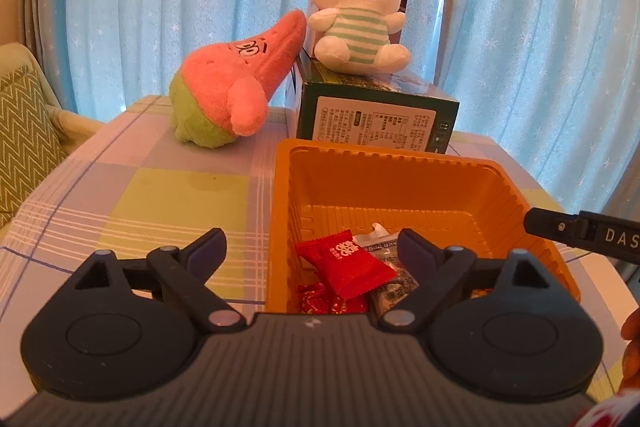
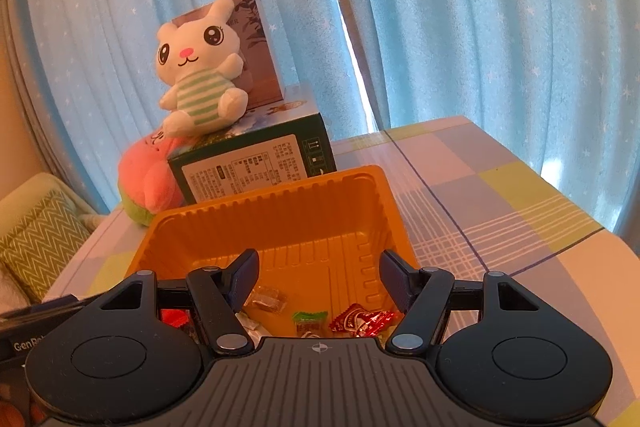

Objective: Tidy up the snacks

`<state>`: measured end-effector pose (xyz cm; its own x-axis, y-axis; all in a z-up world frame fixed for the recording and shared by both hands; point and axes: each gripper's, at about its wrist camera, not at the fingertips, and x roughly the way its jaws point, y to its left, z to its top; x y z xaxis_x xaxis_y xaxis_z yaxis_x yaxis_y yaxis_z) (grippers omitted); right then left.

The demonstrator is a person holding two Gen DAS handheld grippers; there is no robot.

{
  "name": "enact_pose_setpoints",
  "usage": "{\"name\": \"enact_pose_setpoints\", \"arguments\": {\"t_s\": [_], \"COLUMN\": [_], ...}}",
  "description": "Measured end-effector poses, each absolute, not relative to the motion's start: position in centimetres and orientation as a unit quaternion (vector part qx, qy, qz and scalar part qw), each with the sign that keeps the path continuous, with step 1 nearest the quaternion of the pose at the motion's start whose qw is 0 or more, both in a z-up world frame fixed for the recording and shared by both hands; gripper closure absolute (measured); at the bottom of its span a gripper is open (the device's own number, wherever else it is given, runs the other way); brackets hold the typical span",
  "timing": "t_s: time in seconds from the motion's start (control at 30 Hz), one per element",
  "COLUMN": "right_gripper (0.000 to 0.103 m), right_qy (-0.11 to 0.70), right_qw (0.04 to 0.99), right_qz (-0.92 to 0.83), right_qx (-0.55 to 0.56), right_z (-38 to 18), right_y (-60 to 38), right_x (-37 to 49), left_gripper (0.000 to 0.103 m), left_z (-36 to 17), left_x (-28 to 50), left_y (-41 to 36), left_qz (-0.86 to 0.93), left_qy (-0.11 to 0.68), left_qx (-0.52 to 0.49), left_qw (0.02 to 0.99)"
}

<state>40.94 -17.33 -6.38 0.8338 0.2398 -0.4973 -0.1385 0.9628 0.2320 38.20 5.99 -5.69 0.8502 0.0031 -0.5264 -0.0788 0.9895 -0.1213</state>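
now | left hand-held gripper point(image 1: 312, 247) spread wide, grasping nothing, over orange tray point(image 1: 400, 163) rim | right hand-held gripper point(image 2: 318, 265) released above wrapped snacks point(image 2: 352, 321) in tray

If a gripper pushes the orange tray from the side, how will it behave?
The orange tray looks like thin ribbed plastic, so its wall may flex. Holding only a few candies, it is probably light and would likely slide on the tablecloth rather than tip.
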Motion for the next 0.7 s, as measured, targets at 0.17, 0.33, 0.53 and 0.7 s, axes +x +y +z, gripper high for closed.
{"name": "enact_pose_setpoints", "arguments": {"t_s": [0.17, 0.33, 0.53, 0.7], "right_gripper": [0.015, 0.013, 0.013, 0.013], "right_qy": [0.266, 0.273, 0.287, 0.294], "right_qw": [0.956, 0.956, 0.953, 0.950], "right_qz": [0.090, 0.085, 0.086, 0.087], "right_qx": [0.081, 0.072, 0.049, 0.050], "right_z": [-6.3, -6.0, -6.2, -6.0], "right_y": [-17.5, -17.8, -18.0, -18.4], "right_x": [40.4, 39.7, 38.2, 36.5], "left_gripper": [0.005, 0.000, 0.000, 0.000], "left_z": [-5.7, -5.7, -5.9, -5.1], "left_x": [37.9, 37.3, 36.2, 34.0], "left_y": [6.3, 6.3, 6.3, 6.3], "left_qz": [0.029, 0.023, 0.026, 0.029], "left_qy": [0.269, 0.271, 0.289, 0.293], "left_qx": [-0.067, -0.064, -0.060, -0.067], "left_qw": [0.960, 0.960, 0.955, 0.953]}}
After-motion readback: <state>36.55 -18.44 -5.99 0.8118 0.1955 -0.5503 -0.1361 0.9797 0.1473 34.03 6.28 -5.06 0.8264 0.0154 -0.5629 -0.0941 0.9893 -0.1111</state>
